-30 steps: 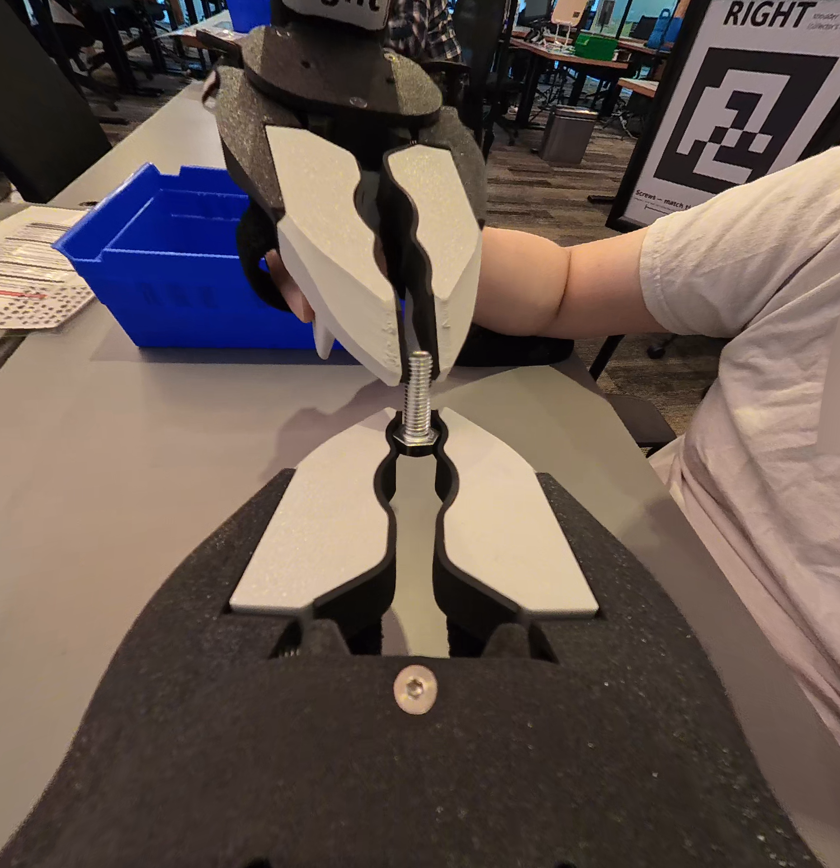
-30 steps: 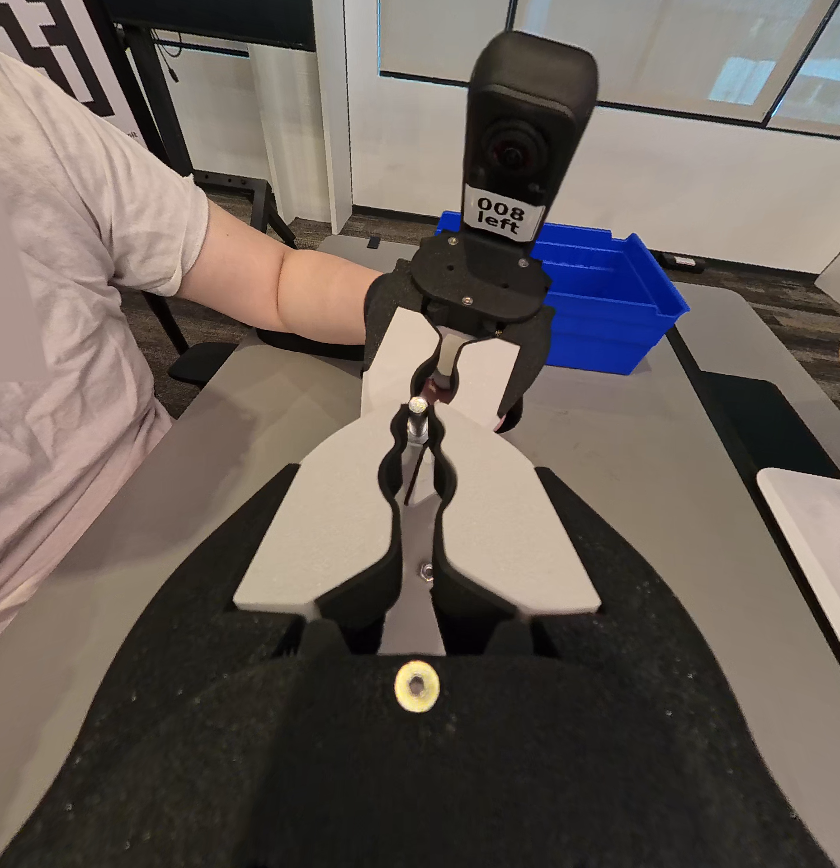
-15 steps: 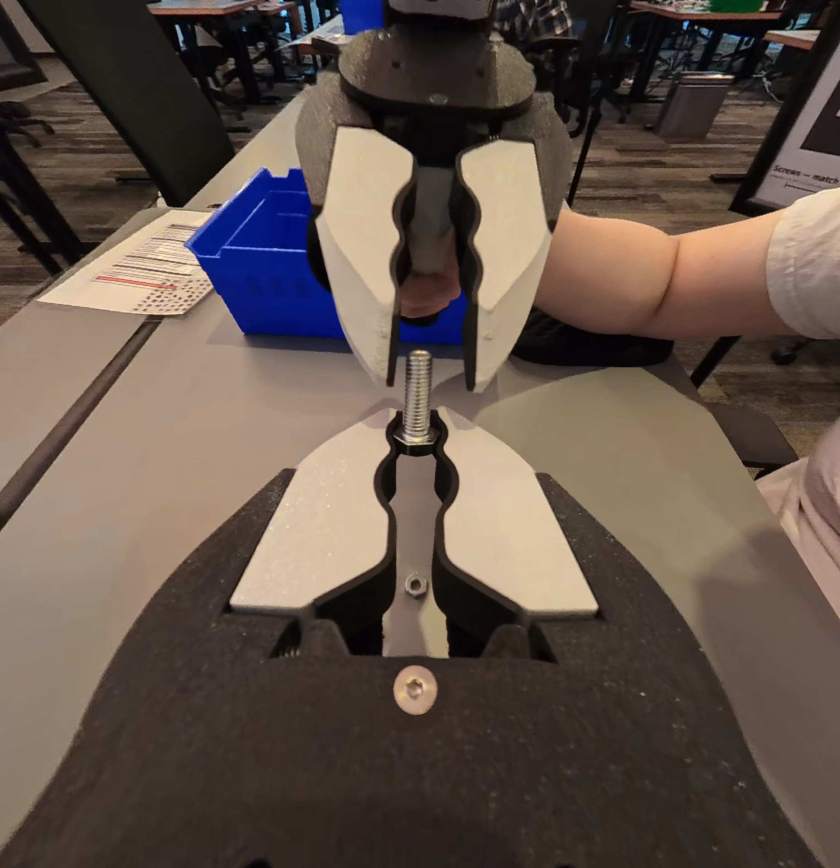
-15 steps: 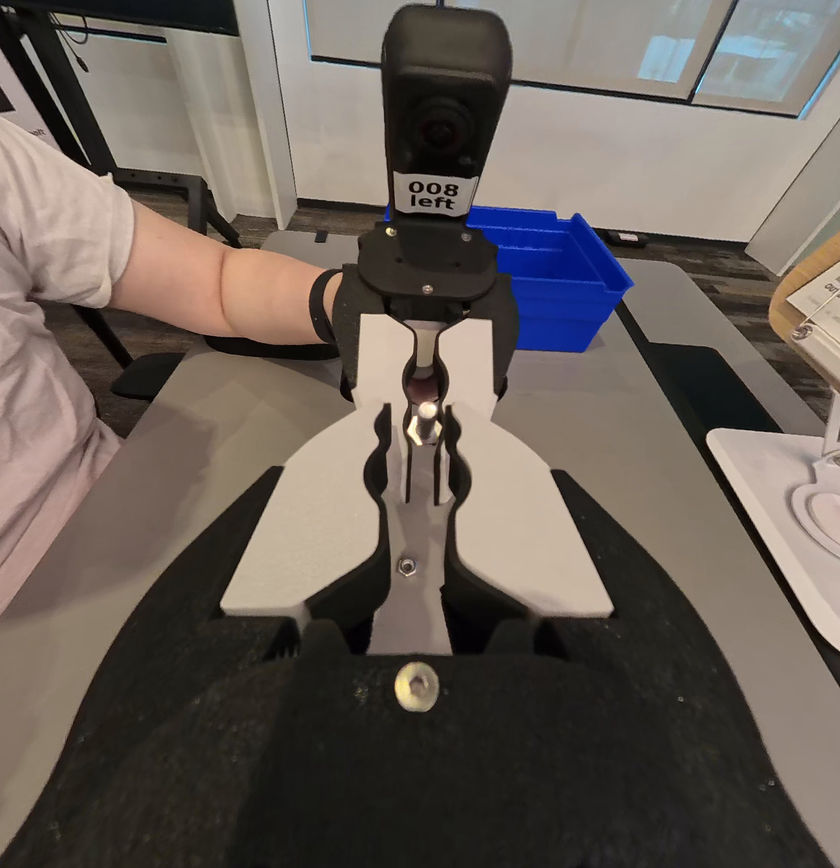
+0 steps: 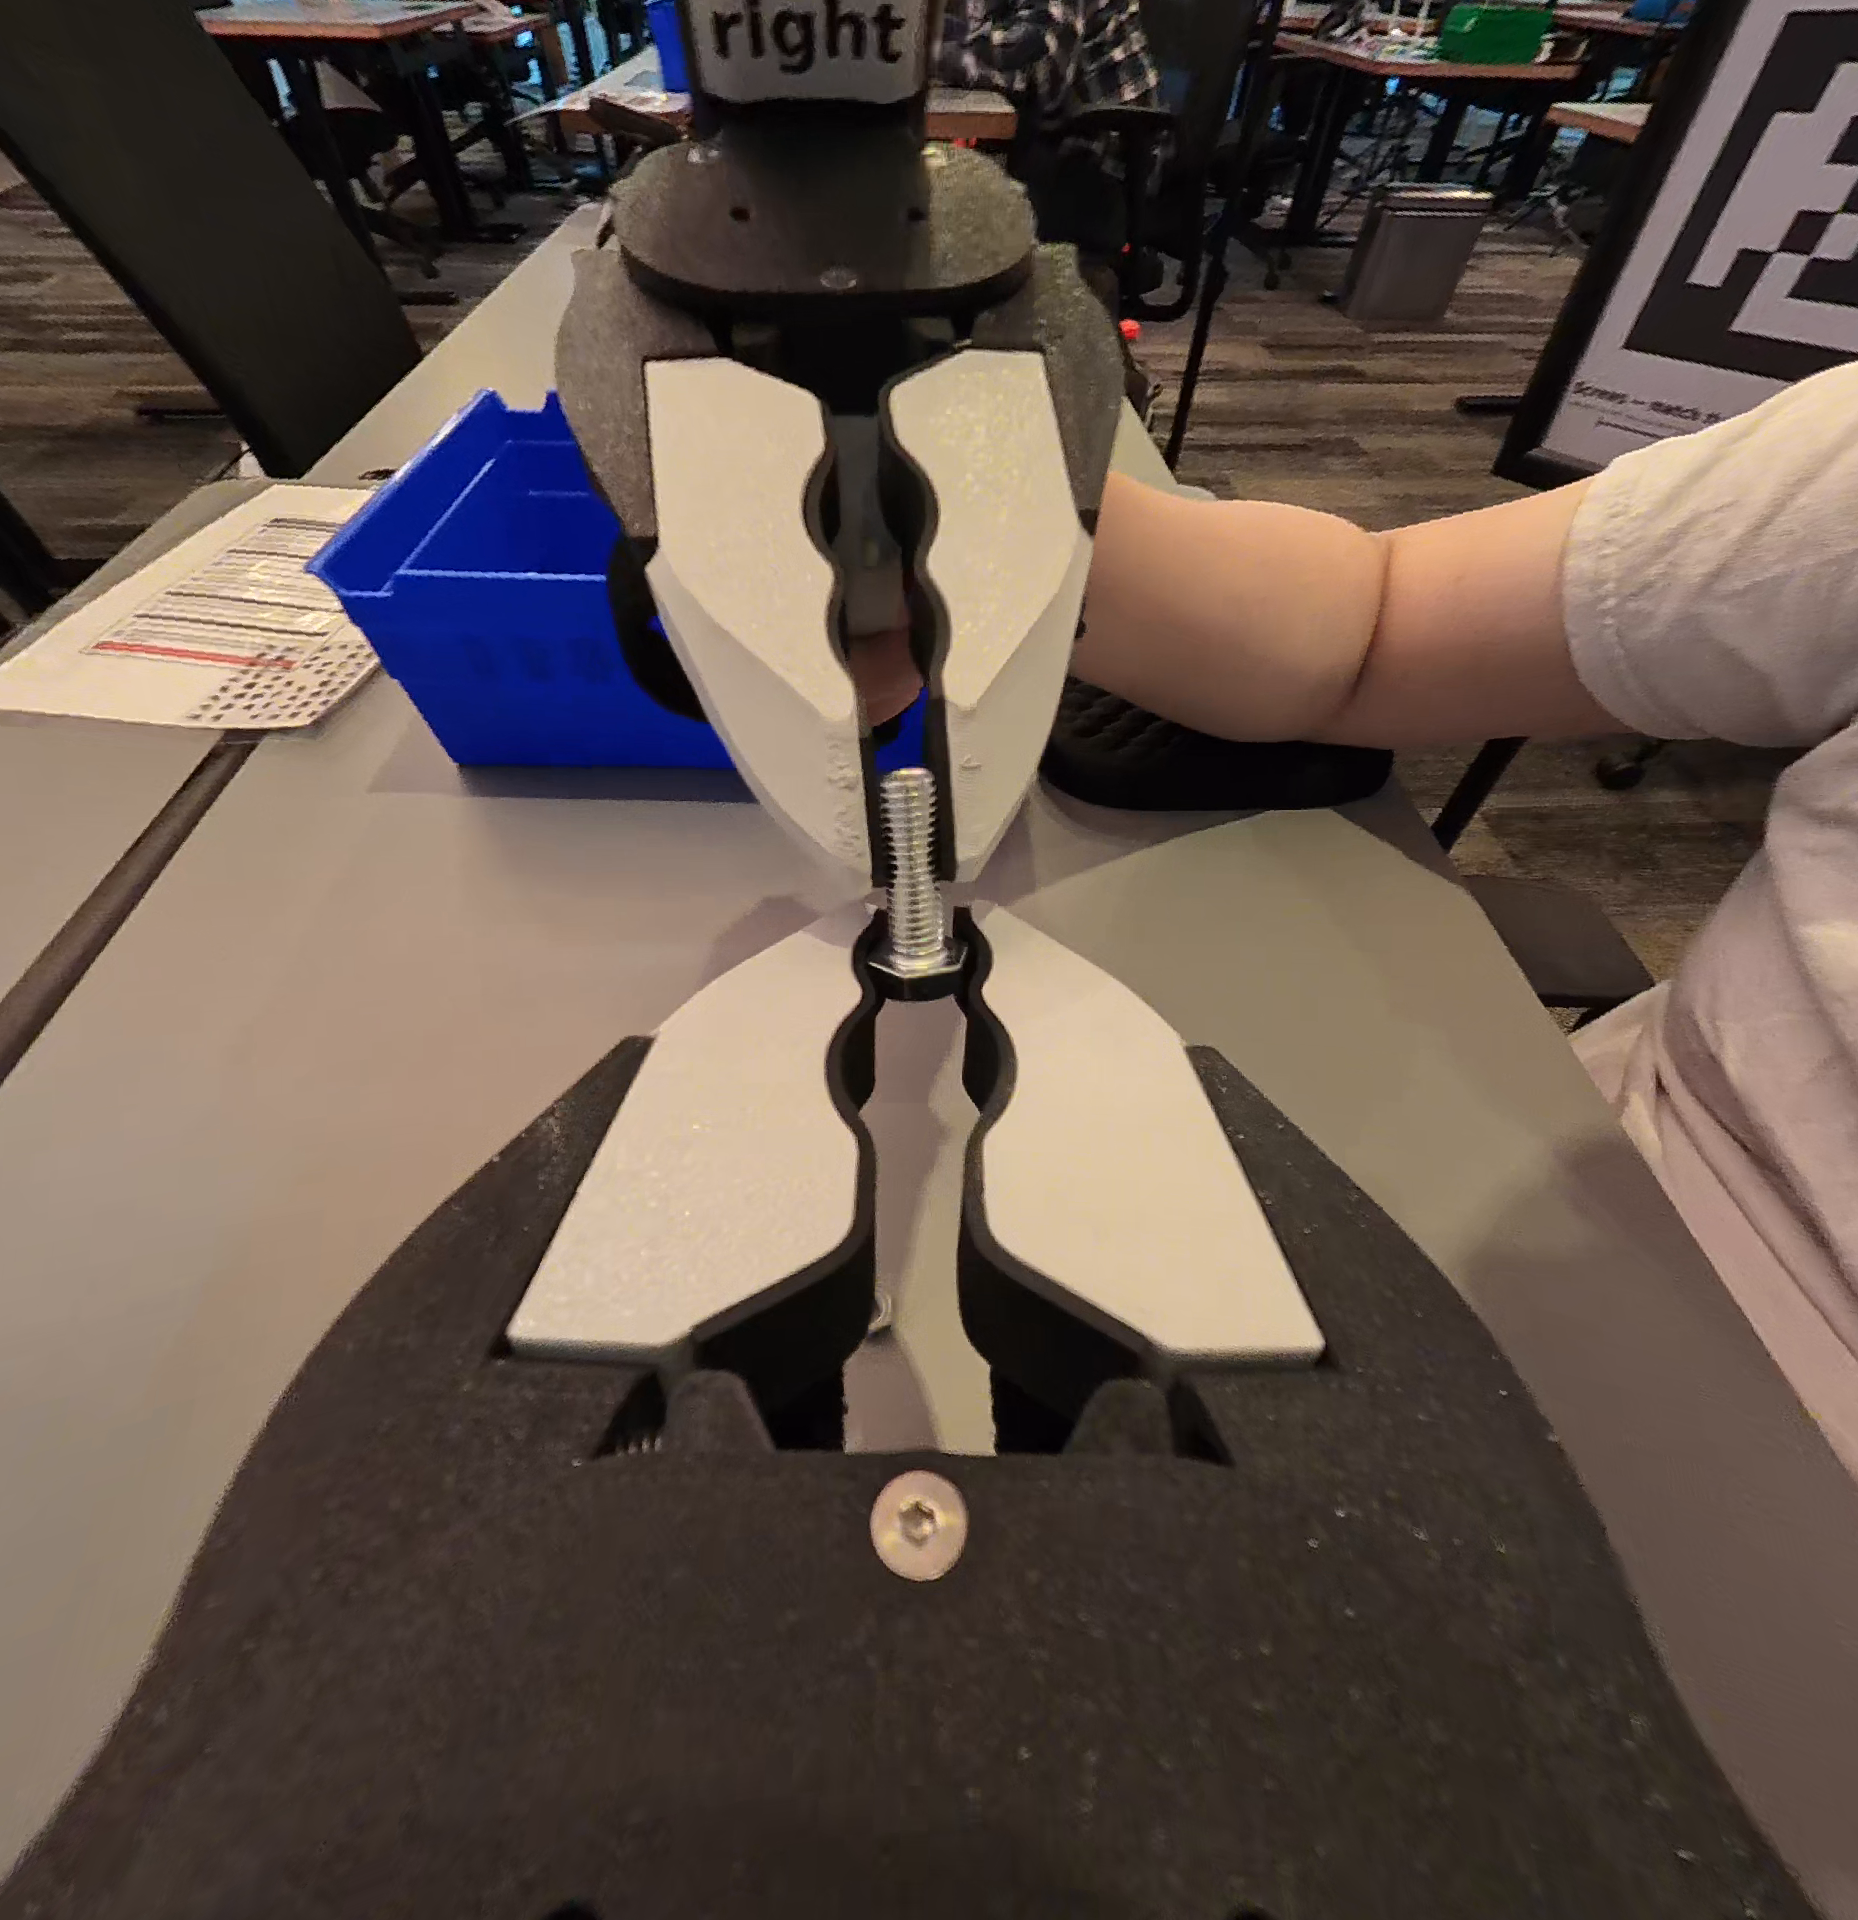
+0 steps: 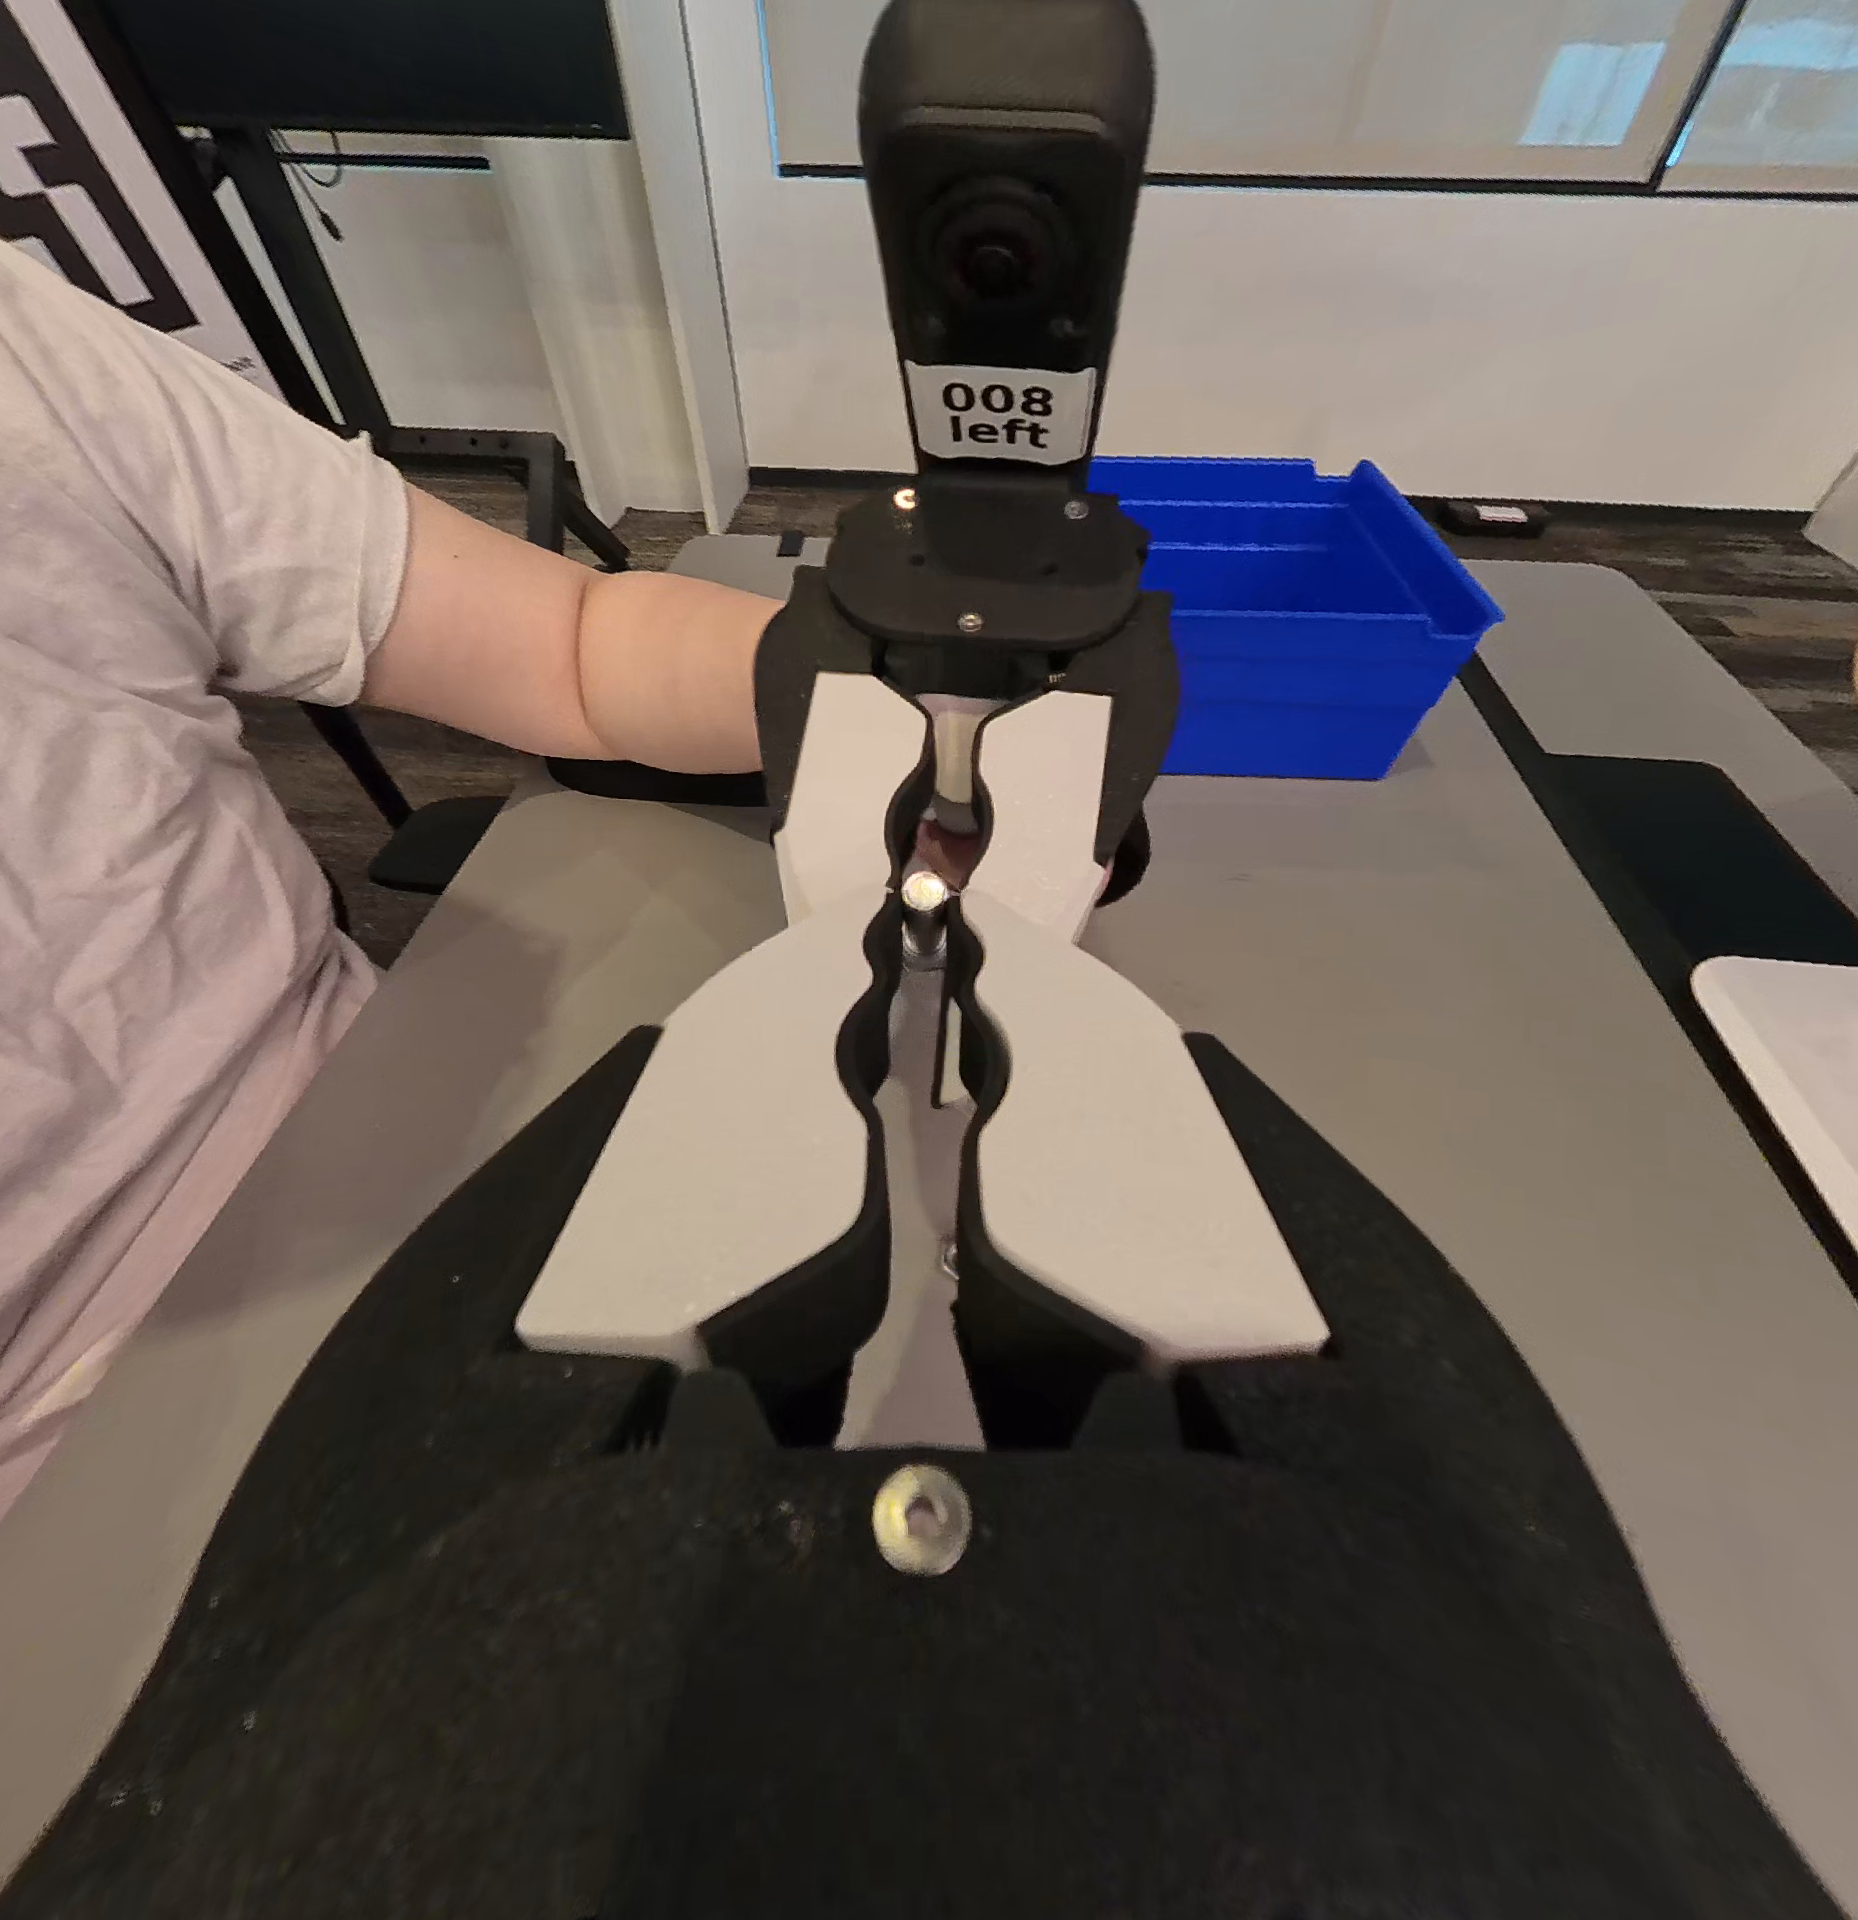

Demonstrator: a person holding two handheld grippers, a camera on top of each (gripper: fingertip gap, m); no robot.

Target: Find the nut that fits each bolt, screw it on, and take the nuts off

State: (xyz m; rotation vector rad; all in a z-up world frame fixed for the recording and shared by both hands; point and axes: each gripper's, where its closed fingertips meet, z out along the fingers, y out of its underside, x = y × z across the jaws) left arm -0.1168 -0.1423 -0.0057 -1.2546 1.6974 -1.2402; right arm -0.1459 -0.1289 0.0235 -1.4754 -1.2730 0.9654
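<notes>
My left jaws [image 5: 912, 961] are clenched on the hex nut [image 5: 912, 964] at the bolt's [image 5: 909, 854] base; my right jaws [image 6: 925, 914] pinch the threaded shank from the far end. We meet tip to tip above the grey counter [image 5: 385, 987]. Behind, a blue bin [image 5: 509, 623] beside a printed sheet [image 5: 192, 634].

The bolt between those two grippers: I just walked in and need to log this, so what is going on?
A person holds a gripper in each hand above a grey table. The left gripper is shut on the hex nut threaded on the bolt. The right gripper is closed around the bolt's threaded shank from the opposite side. The nut sits far from the shank's free tip. A second small nut lies on the table, and a blue bin stands behind.
</notes>
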